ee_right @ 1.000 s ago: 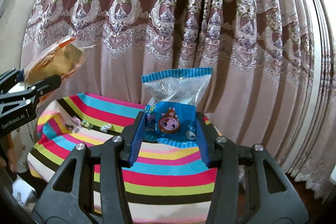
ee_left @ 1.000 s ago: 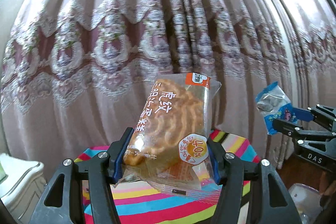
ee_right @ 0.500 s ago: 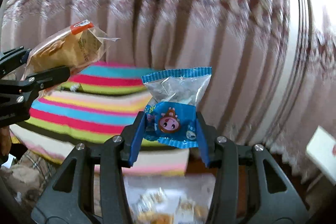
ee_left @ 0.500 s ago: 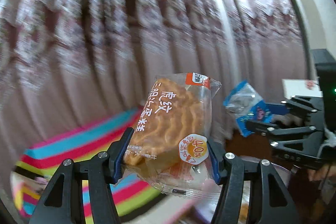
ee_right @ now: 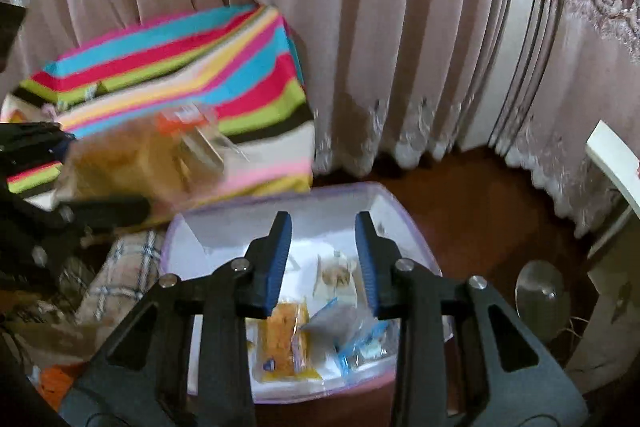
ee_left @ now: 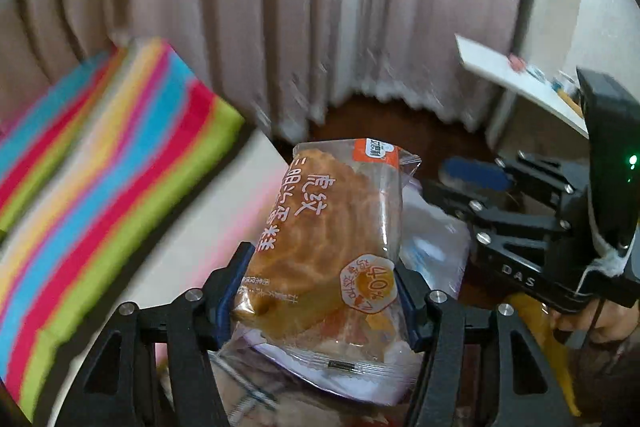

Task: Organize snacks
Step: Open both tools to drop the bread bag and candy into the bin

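The left gripper [ee_left: 320, 291] pinches a clear-wrapped orange cake packet [ee_left: 332, 227] low on its body, so most of the packet stands up beyond the fingertips, tilted slightly right. The right gripper [ee_right: 323, 259] has its blue-padded fingers spread apart with nothing between them, hovering above a lilac-rimmed storage bin [ee_right: 404, 215]. Below and between those open fingers, inside the bin, lie a blue snack packet [ee_right: 352, 339] and a yellow one [ee_right: 286, 341]. The likely risk: the slick wrapper could slide out of the low pinch, or the cake could be let go before it is over the bin, landing on the striped cloth [ee_right: 172, 67] to the left or the floor.
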{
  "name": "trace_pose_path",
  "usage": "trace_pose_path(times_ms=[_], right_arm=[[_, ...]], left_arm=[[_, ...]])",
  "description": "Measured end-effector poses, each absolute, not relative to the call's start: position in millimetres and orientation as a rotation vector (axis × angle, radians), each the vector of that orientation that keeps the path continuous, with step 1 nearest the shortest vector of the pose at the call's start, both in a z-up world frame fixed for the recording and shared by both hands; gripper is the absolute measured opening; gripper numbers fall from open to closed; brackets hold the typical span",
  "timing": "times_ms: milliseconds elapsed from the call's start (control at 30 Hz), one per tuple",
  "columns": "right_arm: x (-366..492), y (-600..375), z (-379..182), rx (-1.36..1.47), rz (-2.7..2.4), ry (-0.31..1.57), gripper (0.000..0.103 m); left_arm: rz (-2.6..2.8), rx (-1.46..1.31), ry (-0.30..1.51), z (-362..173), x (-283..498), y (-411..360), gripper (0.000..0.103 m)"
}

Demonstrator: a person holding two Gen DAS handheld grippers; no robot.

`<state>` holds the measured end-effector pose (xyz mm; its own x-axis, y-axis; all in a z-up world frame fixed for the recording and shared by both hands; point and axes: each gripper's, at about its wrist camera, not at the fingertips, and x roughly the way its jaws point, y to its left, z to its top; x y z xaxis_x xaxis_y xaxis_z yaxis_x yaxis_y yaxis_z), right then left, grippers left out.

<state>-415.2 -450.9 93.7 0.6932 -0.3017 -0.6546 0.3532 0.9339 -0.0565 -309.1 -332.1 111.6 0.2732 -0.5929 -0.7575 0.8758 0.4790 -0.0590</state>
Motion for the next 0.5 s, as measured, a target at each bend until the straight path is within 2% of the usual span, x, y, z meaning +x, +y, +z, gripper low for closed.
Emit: trace_pose_path(times_ms=[67,133,200,300,500], right_arm=[[-414,-450,89,0.075,-0.378,0.743,0.043],[-415,-445,86,0.057,-0.377,0.745,0.061],[-412,-438,87,0.012,-0.400,0.746,0.073],[-403,-427,86,-0.059,-0.411,0.775,0.073],[-369,-407,76,-0.130,-0.367,0.879,0.081]], left_arm=[[-1.030,0.414,0.853,97,-307,-334,0.068],[-0.998,0.424,0.851,92,-305,-332,0.073],[-0.962,0.416,0.827,97,-302,-324,0.077],[-0.903,0.402,0.752,112,-296,-305,0.084],[-0.749,0.414,0.636,127,-281,-252,0.084]])
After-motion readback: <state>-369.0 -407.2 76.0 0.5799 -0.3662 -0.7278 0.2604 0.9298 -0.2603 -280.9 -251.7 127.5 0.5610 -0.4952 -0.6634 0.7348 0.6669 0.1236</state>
